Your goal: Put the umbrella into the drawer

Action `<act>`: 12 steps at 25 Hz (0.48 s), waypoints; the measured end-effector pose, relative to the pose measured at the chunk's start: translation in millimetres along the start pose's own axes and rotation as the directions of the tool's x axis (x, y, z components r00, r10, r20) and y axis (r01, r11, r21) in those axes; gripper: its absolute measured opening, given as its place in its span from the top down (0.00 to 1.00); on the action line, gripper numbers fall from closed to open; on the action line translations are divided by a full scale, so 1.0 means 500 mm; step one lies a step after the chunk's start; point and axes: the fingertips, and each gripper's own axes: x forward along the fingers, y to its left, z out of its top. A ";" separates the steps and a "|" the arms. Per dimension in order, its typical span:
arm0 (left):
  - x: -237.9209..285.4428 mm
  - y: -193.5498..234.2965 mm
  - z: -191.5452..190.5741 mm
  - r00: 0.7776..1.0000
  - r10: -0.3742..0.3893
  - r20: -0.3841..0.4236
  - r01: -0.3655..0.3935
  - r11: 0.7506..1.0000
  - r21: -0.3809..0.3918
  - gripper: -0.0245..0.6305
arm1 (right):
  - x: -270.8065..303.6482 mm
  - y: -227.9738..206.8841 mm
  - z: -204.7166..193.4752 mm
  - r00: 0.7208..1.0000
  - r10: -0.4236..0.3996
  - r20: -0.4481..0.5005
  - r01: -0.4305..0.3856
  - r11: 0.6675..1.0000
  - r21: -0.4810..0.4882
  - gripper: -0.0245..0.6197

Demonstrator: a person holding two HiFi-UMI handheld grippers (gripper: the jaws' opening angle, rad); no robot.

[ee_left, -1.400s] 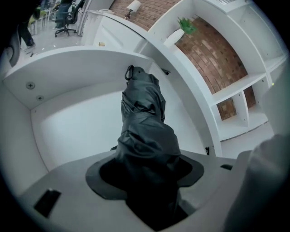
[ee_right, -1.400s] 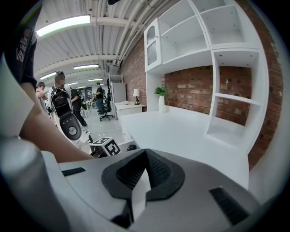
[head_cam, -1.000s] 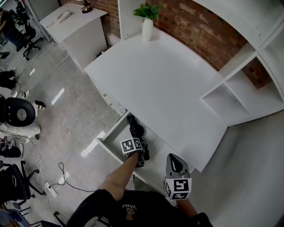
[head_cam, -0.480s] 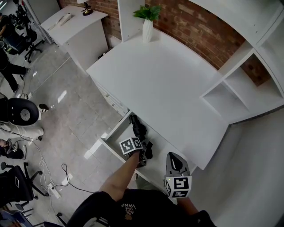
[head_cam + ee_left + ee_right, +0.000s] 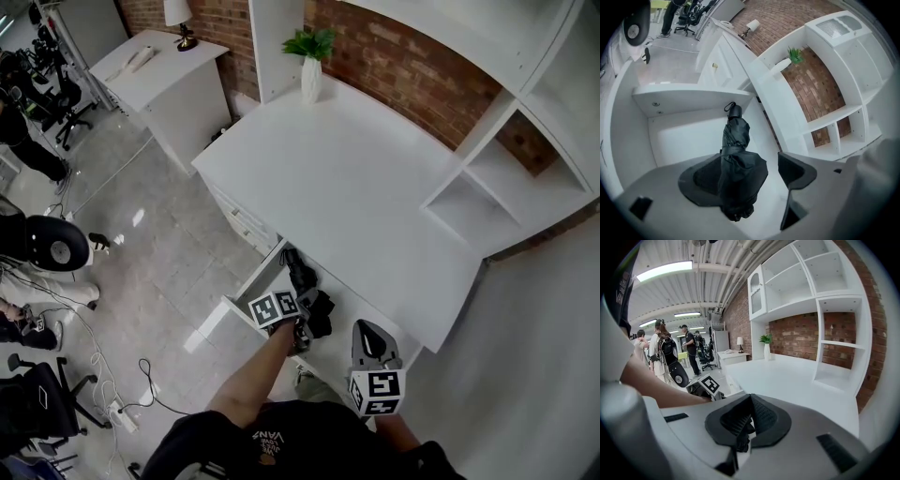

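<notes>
Folded black umbrella (image 5: 736,154) lay in open drawer (image 5: 689,99), strap end at 12 o'clock; left gripper (image 5: 750,171) fingers just opened wide, umbrella between, unclamped; right gripper (image 5: 749,399) fingers together.

A staged home-office corner inside a large workroom or lab. The homely part: a brick wall (image 5: 412,66), a white desk (image 5: 356,178) with an open drawer (image 5: 684,98), white shelves (image 5: 506,187), a potted plant (image 5: 310,56) at the desk's far corner, and a lamp (image 5: 176,19) on a side table (image 5: 159,66). Around it: a polished floor (image 5: 159,234) with cables (image 5: 145,370) and a power strip (image 5: 120,415), office chairs (image 5: 58,84), people (image 5: 689,355) standing about, and strip lights (image 5: 665,270) overhead.
</notes>
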 end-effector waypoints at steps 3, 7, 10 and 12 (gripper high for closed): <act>-0.032 -0.017 0.016 0.999 -0.038 0.020 0.037 0.998 0.052 0.41 | -0.016 0.014 0.009 1.000 -0.021 0.020 0.020 1.000 0.012 0.96; -0.092 -0.048 0.020 0.993 -0.111 0.027 0.107 0.986 0.128 0.41 | -0.049 0.040 0.012 0.998 -0.055 0.034 0.055 0.998 0.007 0.96; -0.144 -0.074 0.016 0.985 -0.171 0.020 0.164 0.965 0.204 0.42 | -0.071 0.061 0.016 0.996 -0.074 0.052 0.073 0.997 0.011 0.96; -0.180 -0.089 0.012 0.977 -0.212 0.022 0.200 0.949 0.245 0.43 | -0.084 0.075 0.017 0.995 -0.082 0.064 0.081 0.997 0.017 0.96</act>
